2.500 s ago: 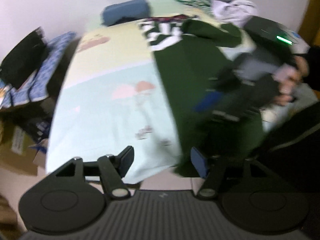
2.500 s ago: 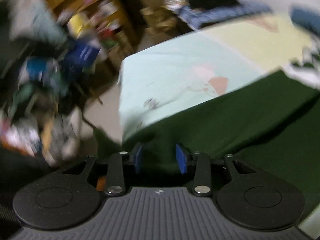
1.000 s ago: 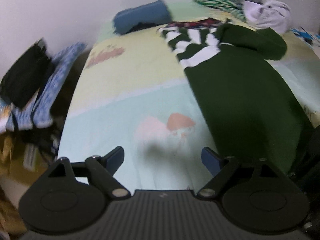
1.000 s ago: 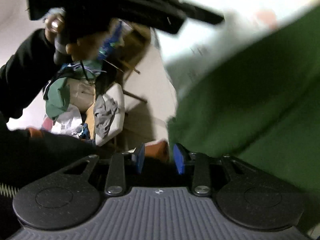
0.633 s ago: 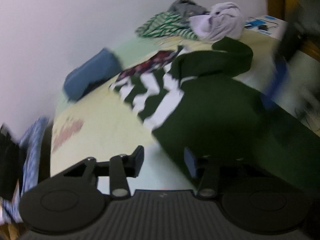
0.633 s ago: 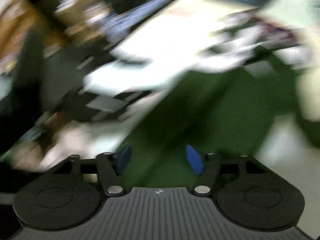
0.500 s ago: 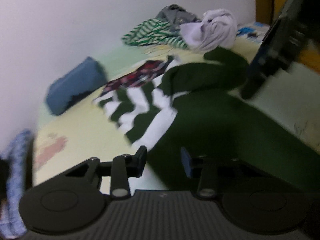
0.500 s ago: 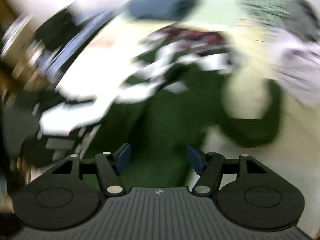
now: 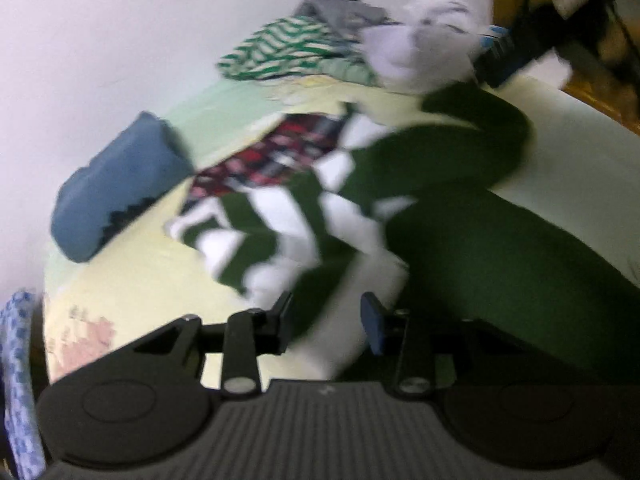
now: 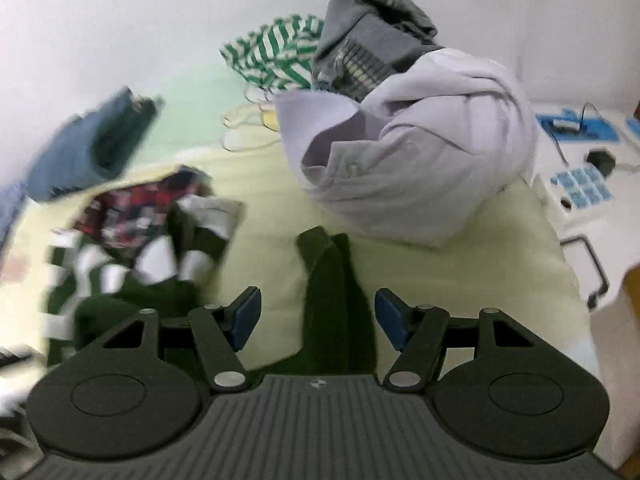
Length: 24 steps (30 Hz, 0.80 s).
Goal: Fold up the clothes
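A dark green sweater [image 9: 500, 248] with green-and-white striped sleeves lies spread on the bed. My left gripper [image 9: 327, 322] sits low over the near striped sleeve [image 9: 280, 232]; its fingers are drawn close, and white and green cloth runs between them. In the right wrist view, the plain green sleeve [image 10: 334, 280] lies lengthwise between the fingers of my right gripper [image 10: 318, 316], which is open and hovers just above it. The striped part [image 10: 120, 276] is bunched to the left. Both views are partly blurred.
A heap of clothes sits at the head of the bed: a pale lilac shirt [image 10: 420, 152], a grey garment [image 10: 372, 28] and a green-striped top [image 10: 272, 48]. A red plaid cloth [image 9: 272, 156] and a blue folded item [image 9: 116, 184] lie left. A white side table [image 10: 580, 208] stands right.
Both grippers have swung from the sweater's hem up to its sleeves. The left fingers narrowed onto the striped sleeve. The right gripper opened wide and now straddles the green sleeve.
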### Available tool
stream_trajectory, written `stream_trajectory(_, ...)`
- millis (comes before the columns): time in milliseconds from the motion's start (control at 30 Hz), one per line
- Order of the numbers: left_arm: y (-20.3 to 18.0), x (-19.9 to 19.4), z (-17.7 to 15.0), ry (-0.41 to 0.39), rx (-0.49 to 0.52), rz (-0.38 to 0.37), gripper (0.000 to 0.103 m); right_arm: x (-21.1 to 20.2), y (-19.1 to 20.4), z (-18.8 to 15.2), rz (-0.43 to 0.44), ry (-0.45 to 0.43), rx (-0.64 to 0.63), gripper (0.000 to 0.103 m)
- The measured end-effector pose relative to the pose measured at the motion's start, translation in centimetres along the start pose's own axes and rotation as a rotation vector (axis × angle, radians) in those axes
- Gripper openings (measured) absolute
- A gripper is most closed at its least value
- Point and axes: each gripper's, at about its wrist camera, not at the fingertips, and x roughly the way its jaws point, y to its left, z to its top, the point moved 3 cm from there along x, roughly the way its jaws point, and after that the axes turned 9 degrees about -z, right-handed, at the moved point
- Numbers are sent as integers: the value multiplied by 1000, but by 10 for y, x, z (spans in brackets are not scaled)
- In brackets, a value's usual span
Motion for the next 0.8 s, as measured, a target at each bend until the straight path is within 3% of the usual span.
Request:
stream_trajectory(100,14,3,17,1,11,17,41,25,4,4,-57,-24,-38,64)
stream_trajectory(233,28,17,41,-4,-4,-2,41,32,-3,16,-18,-41,-42,13)
stream_trajectory(400,34,49,53,34,-32,1,41,-14,-37,41,62,-195,149,10)
stream_trajectory(500,36,65,54,58,-31,10,42,-41,-61,43,59,-311,242,10)
stream_trajectory(667,38,71,51,45,-4,32,59,-70,-98,32,66,-451,399,10)
stream_trajectory(800,45,70,58,33,15,41,55,-82,-125,33,95,-548,560,6)
